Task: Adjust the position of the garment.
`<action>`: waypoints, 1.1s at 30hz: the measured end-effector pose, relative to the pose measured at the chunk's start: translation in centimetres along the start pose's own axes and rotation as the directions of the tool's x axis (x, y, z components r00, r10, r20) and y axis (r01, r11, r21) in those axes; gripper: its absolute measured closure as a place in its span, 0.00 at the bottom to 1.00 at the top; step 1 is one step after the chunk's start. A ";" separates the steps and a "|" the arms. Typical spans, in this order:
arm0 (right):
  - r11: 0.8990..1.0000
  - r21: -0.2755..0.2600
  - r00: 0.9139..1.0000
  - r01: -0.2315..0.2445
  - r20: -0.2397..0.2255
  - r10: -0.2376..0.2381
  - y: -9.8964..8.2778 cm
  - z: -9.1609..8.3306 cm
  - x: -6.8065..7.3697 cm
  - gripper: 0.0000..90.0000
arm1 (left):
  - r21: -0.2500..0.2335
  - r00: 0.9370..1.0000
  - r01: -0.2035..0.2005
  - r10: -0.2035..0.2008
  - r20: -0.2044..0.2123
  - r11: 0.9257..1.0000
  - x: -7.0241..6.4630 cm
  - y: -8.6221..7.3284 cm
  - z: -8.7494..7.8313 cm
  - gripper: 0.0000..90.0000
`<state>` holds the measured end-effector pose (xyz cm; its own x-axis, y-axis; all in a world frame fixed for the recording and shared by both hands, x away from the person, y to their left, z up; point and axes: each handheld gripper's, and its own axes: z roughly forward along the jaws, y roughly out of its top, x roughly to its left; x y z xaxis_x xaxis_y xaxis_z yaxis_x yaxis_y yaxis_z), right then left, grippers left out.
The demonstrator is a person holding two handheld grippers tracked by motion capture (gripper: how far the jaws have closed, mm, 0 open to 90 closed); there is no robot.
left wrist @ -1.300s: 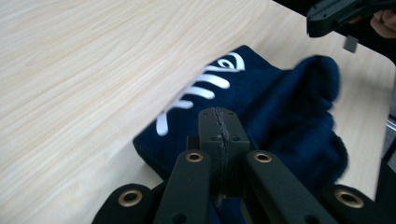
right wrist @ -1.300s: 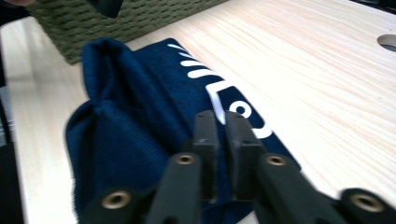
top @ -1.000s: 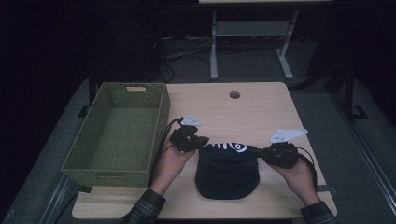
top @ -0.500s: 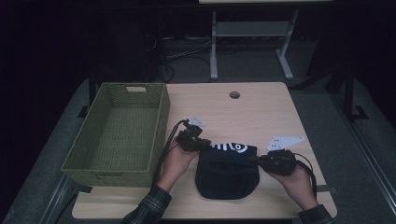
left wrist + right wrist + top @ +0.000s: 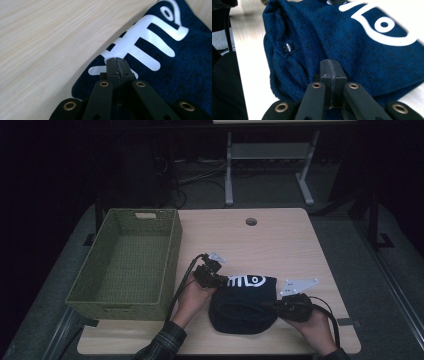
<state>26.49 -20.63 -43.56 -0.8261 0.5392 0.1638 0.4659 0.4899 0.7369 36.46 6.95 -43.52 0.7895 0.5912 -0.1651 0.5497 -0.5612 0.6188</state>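
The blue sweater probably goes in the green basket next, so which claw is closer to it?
Left. The left claw pinches the blue sweater on the side beside the green basket; the right claw pinches its far side.

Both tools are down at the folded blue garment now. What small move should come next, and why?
Probably open both tools a little. The left tool and right tool sit shut, tips on the folded blue garment with no fabric visibly between them, so neither can lift it toward the green basket beside it.
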 end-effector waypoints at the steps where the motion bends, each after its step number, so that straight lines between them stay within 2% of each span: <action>1: 1.000 0.004 1.000 0.001 -0.004 -0.001 -0.2 0.2 0.1 1.00 | -0.001 1.000 0.007 -0.007 0.001 1.000 -0.1 0.0 0.2 1.00; 3: 1.000 0.023 1.000 -0.002 -0.007 0.002 -0.6 0.5 0.4 1.00 | 0.017 1.000 -0.006 0.005 0.005 1.000 -0.1 -0.1 0.5 1.00; 8: 0.998 0.054 1.000 -0.011 -0.014 0.012 -1.7 1.6 0.9 1.00 | 0.023 1.000 -0.001 0.001 0.012 1.000 0.0 -0.2 1.2 1.00; 13: 0.997 0.074 1.000 0.005 0.001 -0.005 -1.9 2.5 1.6 1.00 | 0.044 0.999 -0.037 0.037 0.007 0.998 0.2 0.1 2.1 1.00; 18: 0.998 0.057 1.000 -0.006 -0.001 0.006 -2.0 2.9 2.2 1.00 | 0.038 0.999 -0.041 0.041 0.012 0.998 0.4 0.4 2.6 1.00; 20: 0.999 0.050 1.000 0.003 0.002 -0.003 -2.0 3.1 2.9 1.00 | 0.053 0.998 -0.067 0.066 0.020 0.996 0.6 0.8 2.7 1.00; 26: 0.999 0.050 1.000 0.008 -0.009 -0.007 -1.8 3.5 3.3 1.00 | 0.035 0.997 -0.071 0.070 0.027 0.997 0.5 1.2 2.9 1.00; 27: 0.999 0.044 1.000 0.016 -0.011 -0.016 -1.7 3.4 3.2 1.00 | 0.018 0.998 -0.054 0.053 0.032 0.998 0.5 1.2 2.7 1.00; 29: 0.999 0.034 1.000 0.013 -0.006 -0.013 -1.4 3.1 3.2 1.00 | -0.005 0.998 -0.048 0.048 0.049 0.999 0.6 1.2 2.1 1.00; 31: 1.000 0.008 1.000 0.006 -0.002 -0.006 -1.1 2.6 3.0 1.00 | -0.039 0.997 -0.032 0.034 0.065 0.999 0.4 1.3 1.2 1.00; 33: 0.999 -0.035 1.000 0.008 0.017 -0.007 -0.7 1.5 2.6 1.00 | -0.066 0.996 -0.033 0.038 0.075 0.997 -0.1 1.3 0.1 1.00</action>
<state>24.53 -18.52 -44.65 -0.8238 0.5474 0.1475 0.4481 0.4695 0.7608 37.14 6.07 -42.78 0.8282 0.5240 -0.1988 0.5040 -0.5412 0.6731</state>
